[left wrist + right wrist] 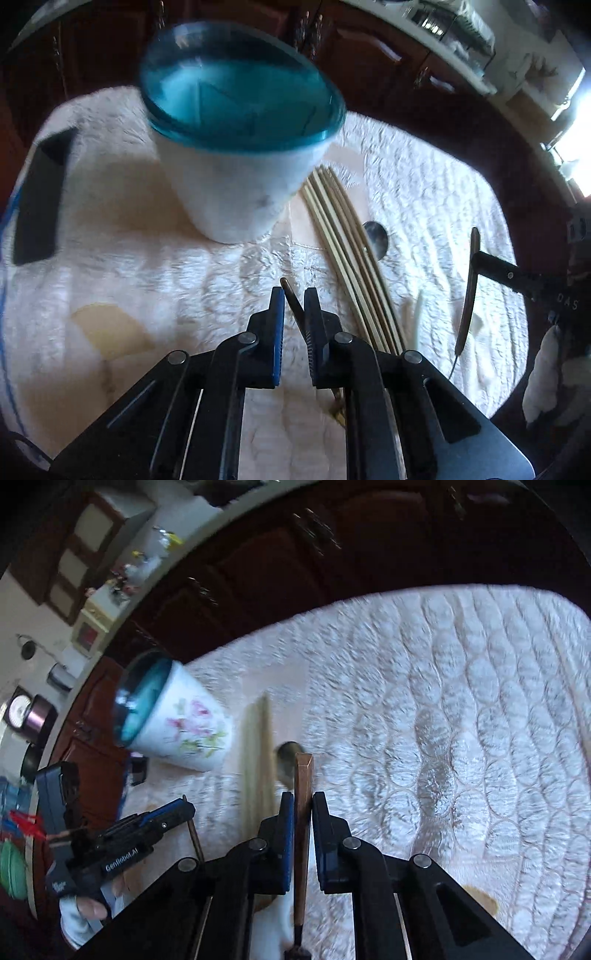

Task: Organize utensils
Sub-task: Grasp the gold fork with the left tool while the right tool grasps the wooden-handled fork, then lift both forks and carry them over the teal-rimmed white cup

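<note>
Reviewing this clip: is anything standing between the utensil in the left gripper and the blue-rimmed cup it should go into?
Nothing visible does. The left gripper holds a thin brown utensil, and only bare quilted cloth lies between it and the cup. The pale chopsticks lie off to the right of that path, beside the cup.

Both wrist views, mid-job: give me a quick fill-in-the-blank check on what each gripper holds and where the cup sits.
1. The left gripper is shut on a thin dark ____.
2. The white floral cup with the blue interior stands to the ____ of the pale bamboo chopstick bundle in the right wrist view.
3. The right gripper is clamped on a brown ____ utensil handle.

Missing words: chopstick; left; wooden
</note>
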A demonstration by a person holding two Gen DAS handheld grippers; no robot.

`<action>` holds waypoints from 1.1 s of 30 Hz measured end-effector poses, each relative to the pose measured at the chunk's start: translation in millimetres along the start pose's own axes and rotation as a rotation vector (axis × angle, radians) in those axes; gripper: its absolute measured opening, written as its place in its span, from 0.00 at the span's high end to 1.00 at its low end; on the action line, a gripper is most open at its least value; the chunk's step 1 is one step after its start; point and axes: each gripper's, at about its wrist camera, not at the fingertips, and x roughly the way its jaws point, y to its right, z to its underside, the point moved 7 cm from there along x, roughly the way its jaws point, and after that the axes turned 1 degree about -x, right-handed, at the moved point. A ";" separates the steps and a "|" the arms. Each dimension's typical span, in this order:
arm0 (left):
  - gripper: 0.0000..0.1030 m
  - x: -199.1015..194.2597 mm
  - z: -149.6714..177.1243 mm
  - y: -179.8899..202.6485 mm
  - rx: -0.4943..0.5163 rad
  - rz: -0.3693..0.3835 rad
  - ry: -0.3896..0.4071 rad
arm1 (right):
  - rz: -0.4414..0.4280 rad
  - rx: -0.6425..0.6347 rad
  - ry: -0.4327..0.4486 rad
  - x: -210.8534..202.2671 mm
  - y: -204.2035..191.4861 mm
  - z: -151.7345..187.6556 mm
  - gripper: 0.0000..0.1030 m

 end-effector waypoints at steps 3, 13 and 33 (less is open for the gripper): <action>0.93 -28.0 1.8 -1.5 0.020 0.008 0.033 | -0.015 -0.047 0.038 -26.6 -15.5 -0.3 0.91; 0.97 -109.5 -15.2 -12.5 0.022 0.020 0.154 | -0.129 -0.155 0.122 -94.6 -75.4 1.0 0.91; 0.76 -49.4 -21.5 -80.5 -0.270 -0.031 0.033 | -0.213 -0.264 0.266 -114.4 -150.0 -78.4 0.91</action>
